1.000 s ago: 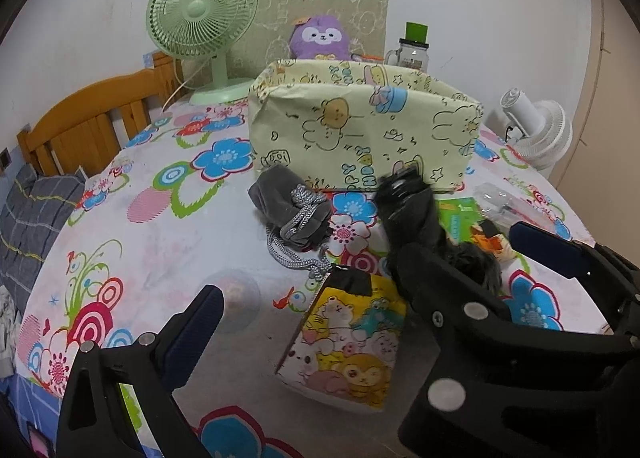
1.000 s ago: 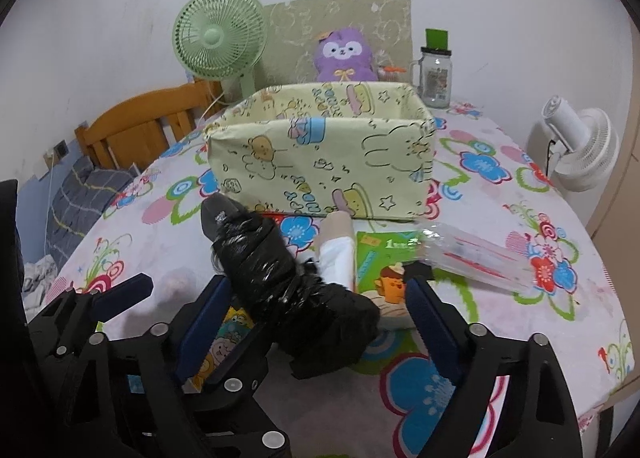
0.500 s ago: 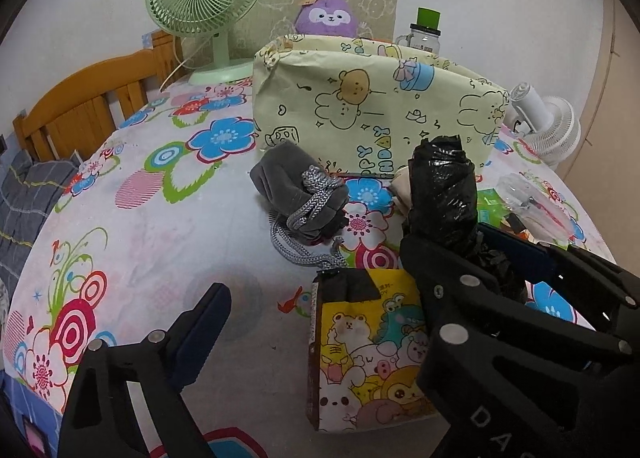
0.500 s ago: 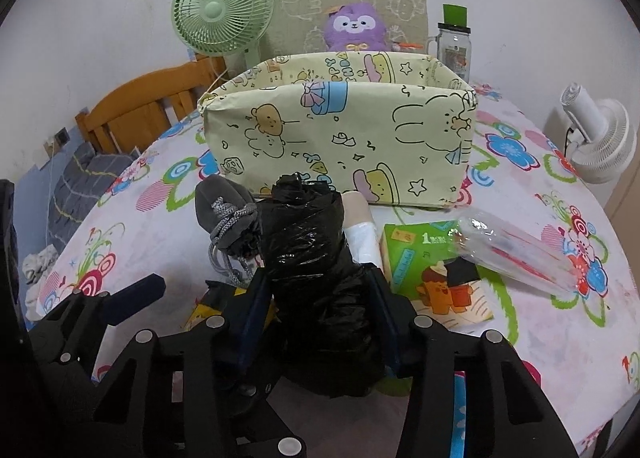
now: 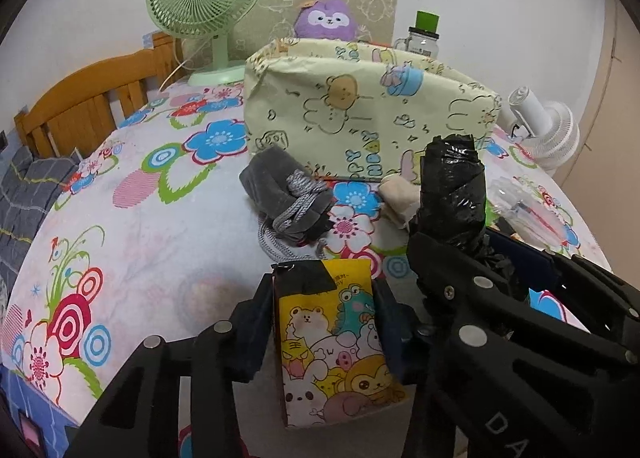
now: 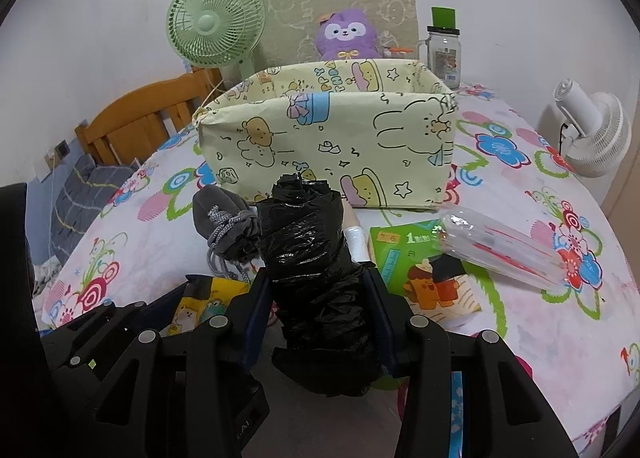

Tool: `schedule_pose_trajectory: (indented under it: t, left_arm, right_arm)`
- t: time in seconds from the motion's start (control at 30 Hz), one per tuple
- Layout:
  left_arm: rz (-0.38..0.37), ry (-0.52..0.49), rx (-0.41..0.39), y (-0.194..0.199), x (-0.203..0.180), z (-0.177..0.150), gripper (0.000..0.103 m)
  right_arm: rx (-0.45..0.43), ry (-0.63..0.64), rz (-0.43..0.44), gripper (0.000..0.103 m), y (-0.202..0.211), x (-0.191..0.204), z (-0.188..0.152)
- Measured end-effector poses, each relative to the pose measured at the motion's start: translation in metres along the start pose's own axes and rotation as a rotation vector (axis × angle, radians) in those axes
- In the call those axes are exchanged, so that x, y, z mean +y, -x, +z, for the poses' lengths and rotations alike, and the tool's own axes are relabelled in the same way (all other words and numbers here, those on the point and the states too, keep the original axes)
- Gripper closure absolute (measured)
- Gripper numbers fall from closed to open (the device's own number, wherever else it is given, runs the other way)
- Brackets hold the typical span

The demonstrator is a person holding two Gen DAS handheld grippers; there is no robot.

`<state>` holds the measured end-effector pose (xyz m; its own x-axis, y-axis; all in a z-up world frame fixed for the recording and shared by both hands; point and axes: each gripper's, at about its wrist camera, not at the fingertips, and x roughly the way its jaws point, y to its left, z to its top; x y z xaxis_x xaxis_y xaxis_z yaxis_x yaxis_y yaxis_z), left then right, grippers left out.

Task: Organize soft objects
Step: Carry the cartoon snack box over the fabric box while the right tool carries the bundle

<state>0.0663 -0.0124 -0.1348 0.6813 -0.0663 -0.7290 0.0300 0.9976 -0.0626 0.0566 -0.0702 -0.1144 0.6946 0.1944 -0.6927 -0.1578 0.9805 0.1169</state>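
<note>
Near the tabletop's front edge, left gripper just clamped a light cartoon packet, right gripper squeezing a soft, crinkly black bag roll mid-body.

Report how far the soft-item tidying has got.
Done: nothing shows in the yellow fabric box yet. In hand: left gripper has just closed on the cartoon packet, right gripper clamps the black bag roll. Left: grey drawstring pouch on the table.

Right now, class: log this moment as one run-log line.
left gripper: shut on cartoon pouch | right gripper: shut on black plastic roll | yellow bin: behind
</note>
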Motion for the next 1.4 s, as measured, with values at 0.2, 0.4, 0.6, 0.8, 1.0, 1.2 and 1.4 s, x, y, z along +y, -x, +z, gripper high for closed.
schedule_pose_trajectory:
  t: [0.2,0.4,0.6,0.8,1.0,1.2,1.4]
  left_arm:
    - [0.003,-0.015,-0.038,0.014,-0.007,0.004,0.055]
    - [-0.002,-0.030,-0.076,0.029,-0.017,0.011,0.055]
    - [-0.011,-0.034,-0.120,0.049,-0.024,0.020,0.055]
    - [-0.012,-0.041,-0.157,0.070,-0.030,0.031,0.055]
    - [-0.010,-0.052,-0.193,0.088,-0.033,0.043,0.055]
    - [-0.024,-0.056,-0.225,0.105,-0.035,0.054,0.055]
    - [-0.042,-0.055,-0.247,0.114,-0.037,0.066,0.055]
  right_arm:
    - [-0.033,-0.014,-0.002,0.054,0.016,-0.004,0.002]
    - [-0.075,-0.031,-0.007,0.054,0.036,-0.008,0.007]
    - [-0.125,-0.032,-0.016,0.054,0.059,-0.009,0.016]
    - [-0.150,-0.046,-0.023,0.054,0.081,-0.008,0.027]
    - [-0.178,-0.051,-0.031,0.054,0.101,-0.006,0.038]
    - [-0.219,-0.039,-0.035,0.054,0.120,-0.003,0.050]
    - [-0.238,-0.030,-0.046,0.054,0.131,-0.002,0.064]
